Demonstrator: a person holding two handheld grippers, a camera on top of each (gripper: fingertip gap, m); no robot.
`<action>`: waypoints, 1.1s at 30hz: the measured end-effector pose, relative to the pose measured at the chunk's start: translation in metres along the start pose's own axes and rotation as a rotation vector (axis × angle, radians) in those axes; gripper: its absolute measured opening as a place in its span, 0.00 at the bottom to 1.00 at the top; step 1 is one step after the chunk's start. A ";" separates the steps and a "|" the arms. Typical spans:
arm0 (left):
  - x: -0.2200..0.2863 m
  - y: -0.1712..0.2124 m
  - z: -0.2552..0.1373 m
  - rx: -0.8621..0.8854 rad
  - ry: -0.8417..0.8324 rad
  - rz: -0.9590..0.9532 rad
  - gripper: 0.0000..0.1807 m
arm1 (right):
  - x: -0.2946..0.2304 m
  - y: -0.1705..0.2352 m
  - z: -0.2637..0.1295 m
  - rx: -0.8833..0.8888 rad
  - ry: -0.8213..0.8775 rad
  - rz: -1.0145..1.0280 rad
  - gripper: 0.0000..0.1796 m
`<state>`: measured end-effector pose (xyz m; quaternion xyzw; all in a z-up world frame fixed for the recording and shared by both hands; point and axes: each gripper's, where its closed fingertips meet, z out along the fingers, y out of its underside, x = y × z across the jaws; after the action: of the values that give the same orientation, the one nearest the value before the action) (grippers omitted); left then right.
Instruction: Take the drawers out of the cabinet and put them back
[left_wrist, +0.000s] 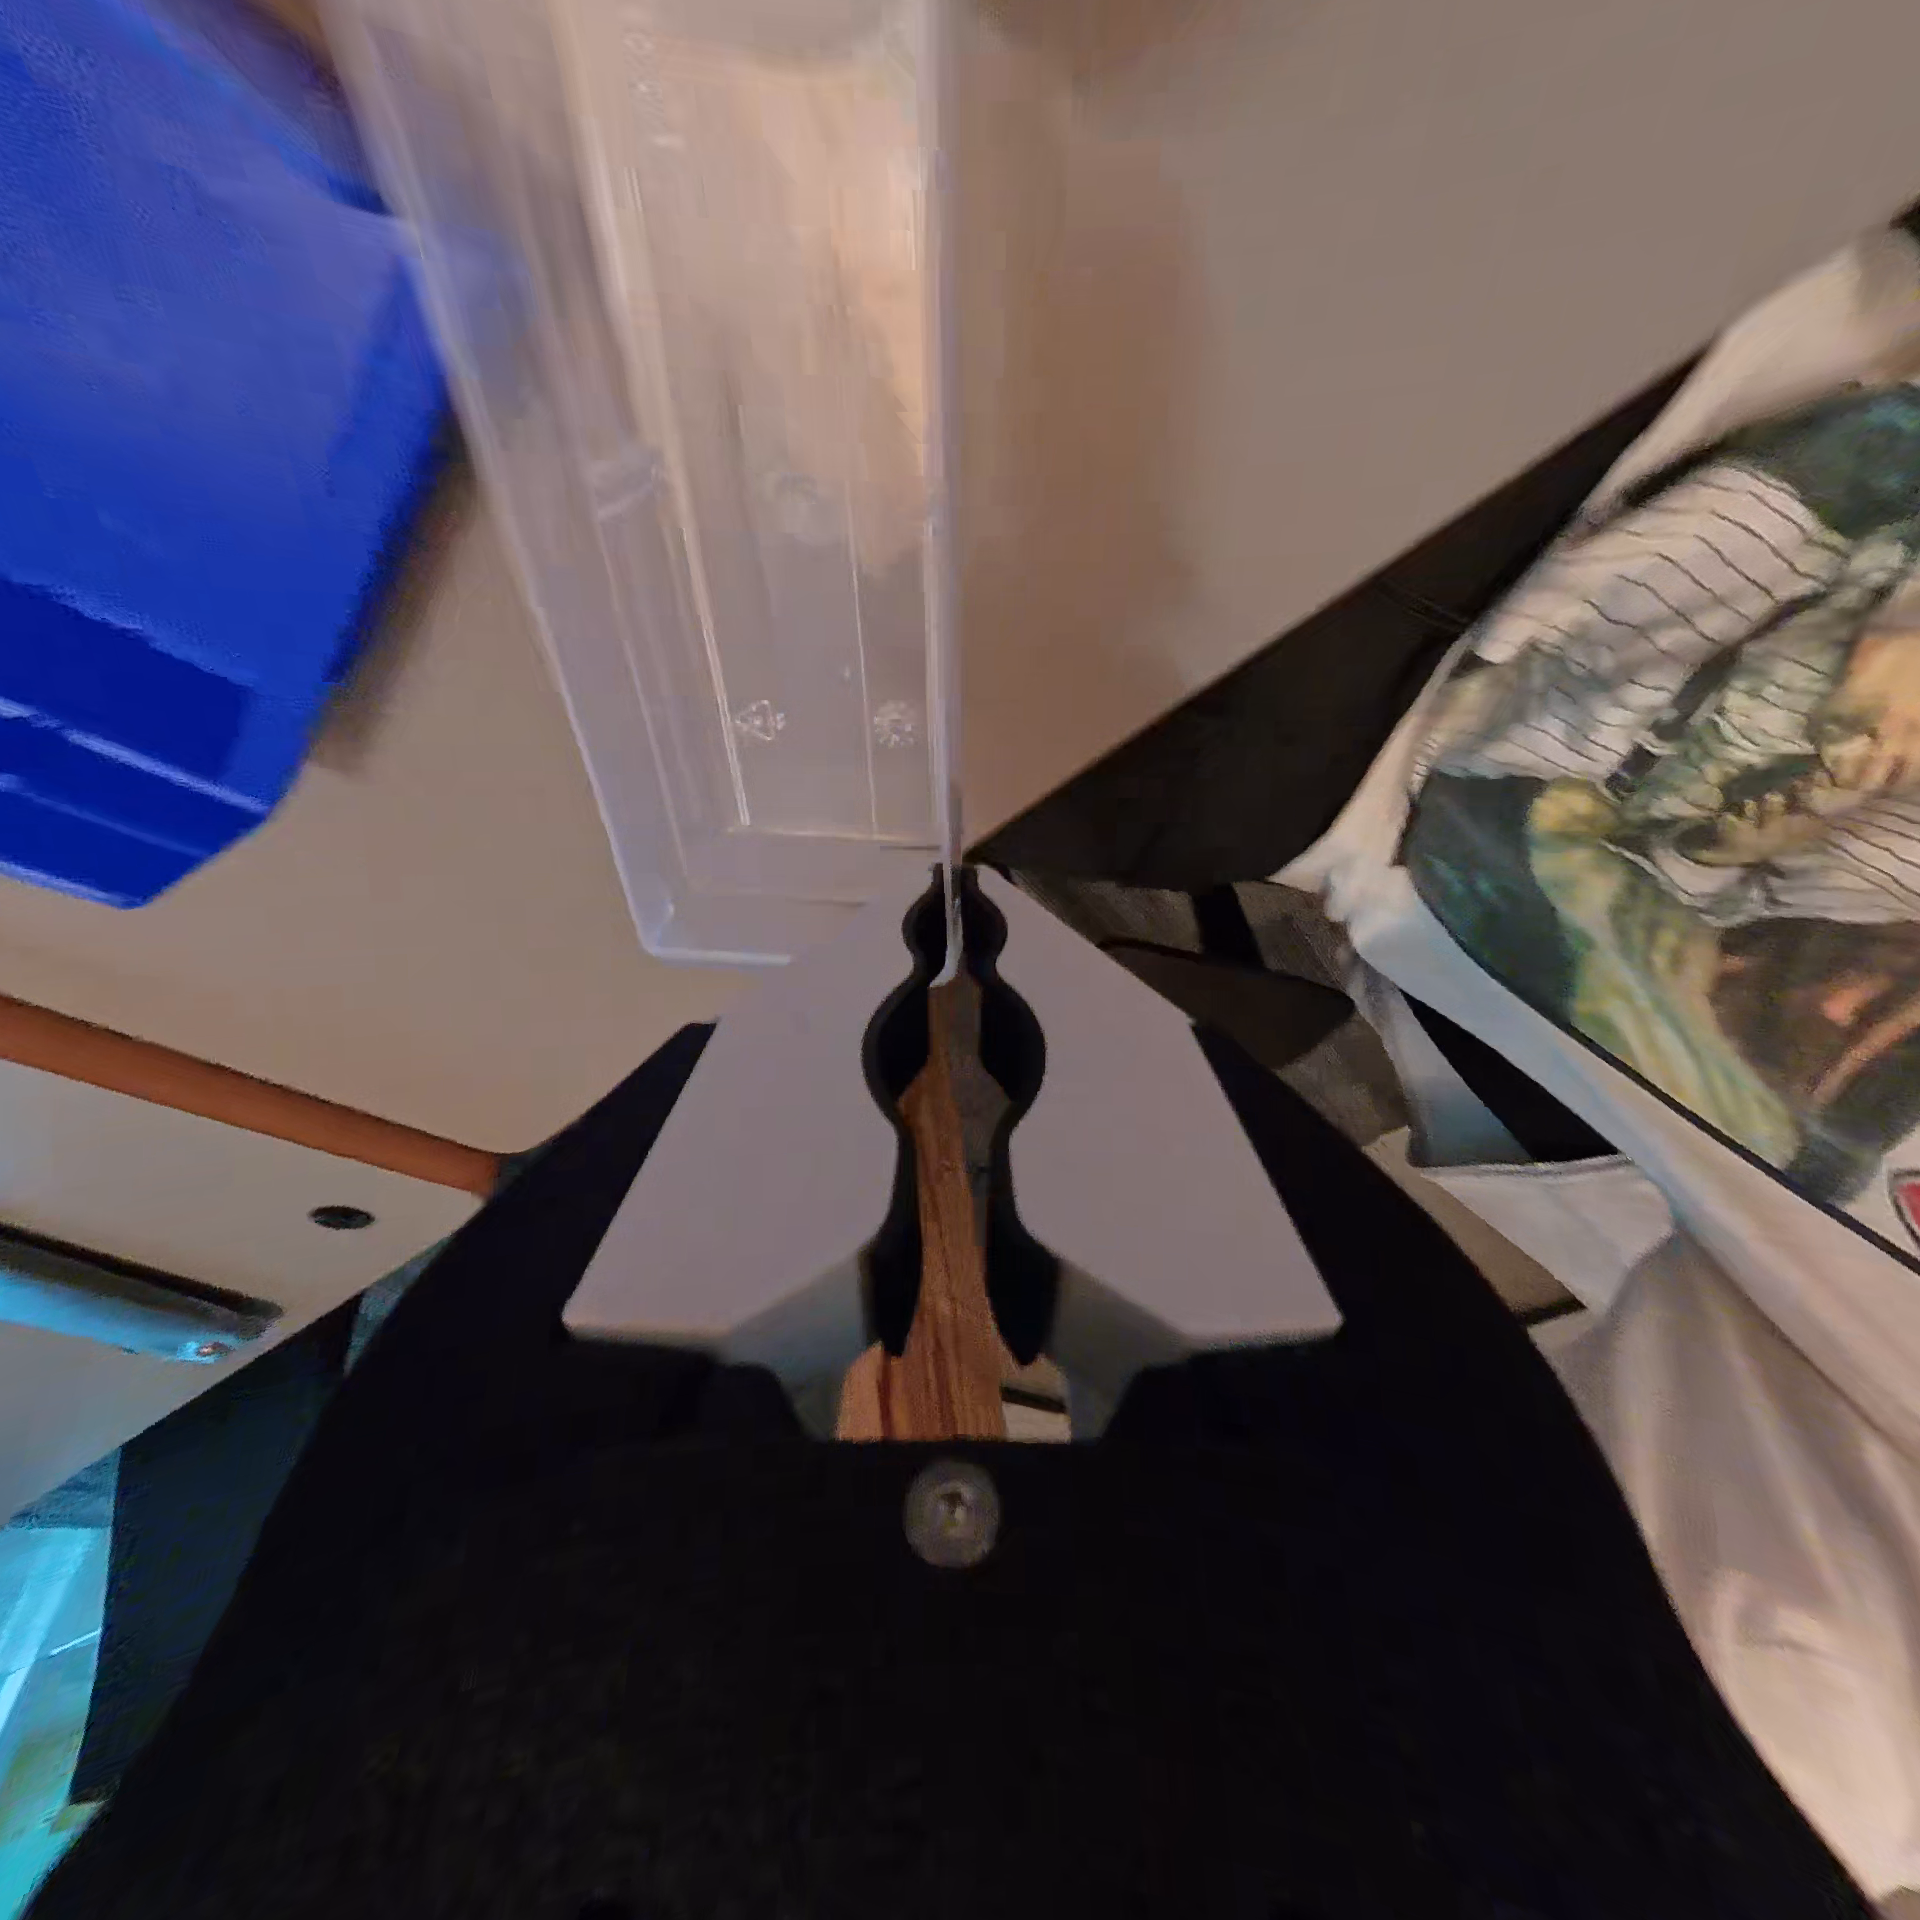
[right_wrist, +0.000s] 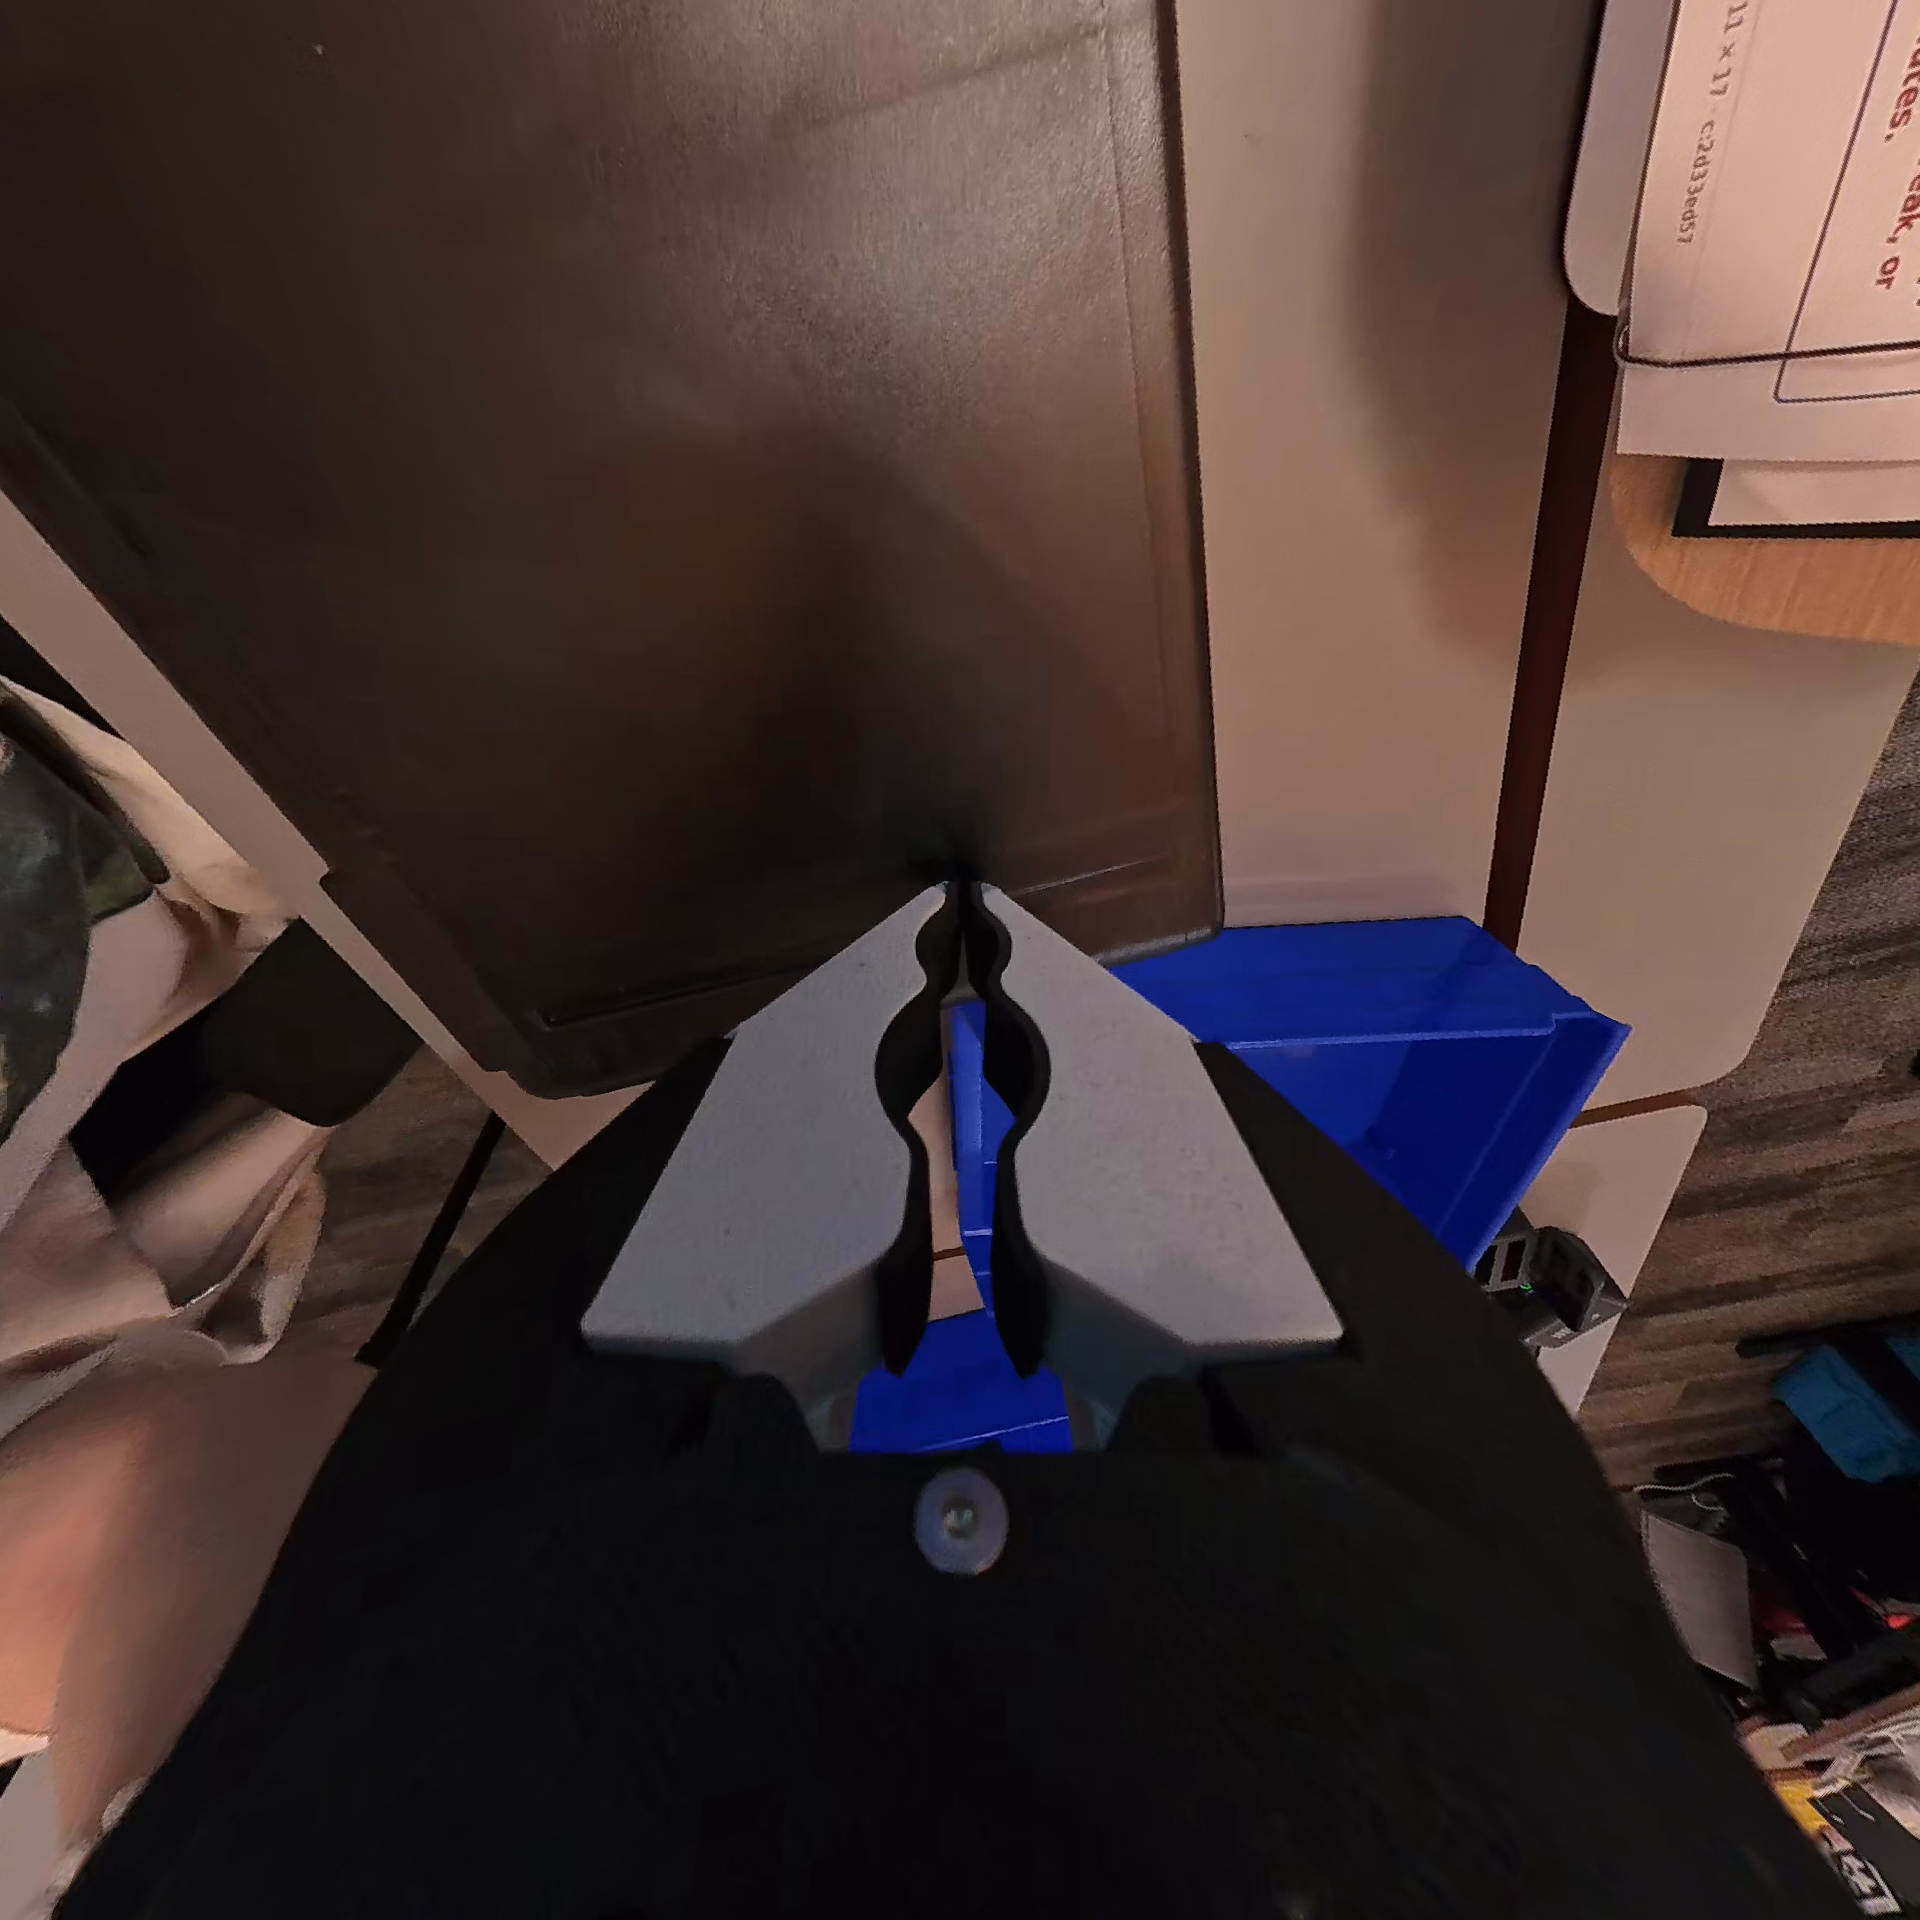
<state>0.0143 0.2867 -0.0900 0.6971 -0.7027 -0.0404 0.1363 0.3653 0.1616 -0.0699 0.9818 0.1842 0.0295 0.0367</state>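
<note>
My left gripper (left_wrist: 951, 904) is shut on the thin side wall of a clear plastic drawer (left_wrist: 748, 520). The drawer reaches away from the fingertips over the white table (left_wrist: 1299, 364), out of the cabinet, and is blurred by motion. My right gripper (right_wrist: 956, 899) is shut with nothing between its fingers. Its tips rest against the flat outer panel of the dark cabinet (right_wrist: 623, 468) near that panel's lower edge. The cabinet's openings and any other drawers are hidden in both views.
A blue plastic bin (left_wrist: 177, 468) stands left of the drawer and shows below the cabinet in the right wrist view (right_wrist: 1351, 1060). A person's printed shirt (left_wrist: 1662, 727) is beyond the table edge. Clipped papers (right_wrist: 1787, 208) and a small black device (right_wrist: 1548, 1288) lie at the right.
</note>
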 end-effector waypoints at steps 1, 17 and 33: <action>0.018 0.002 0.002 -0.014 0.008 0.011 0.00 | 0.000 0.000 0.000 0.001 0.001 0.001 0.00; 0.181 -0.077 0.063 -0.019 0.063 0.126 0.00 | 0.000 0.000 0.000 0.057 -0.009 0.032 0.00; 0.203 -0.154 0.076 0.079 0.115 -0.064 0.00 | 0.000 -0.001 0.000 0.039 0.014 0.017 0.00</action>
<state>0.1463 0.0718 -0.1737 0.7253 -0.6720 0.0231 0.1473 0.3651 0.1623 -0.0699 0.9836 0.1768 0.0330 0.0159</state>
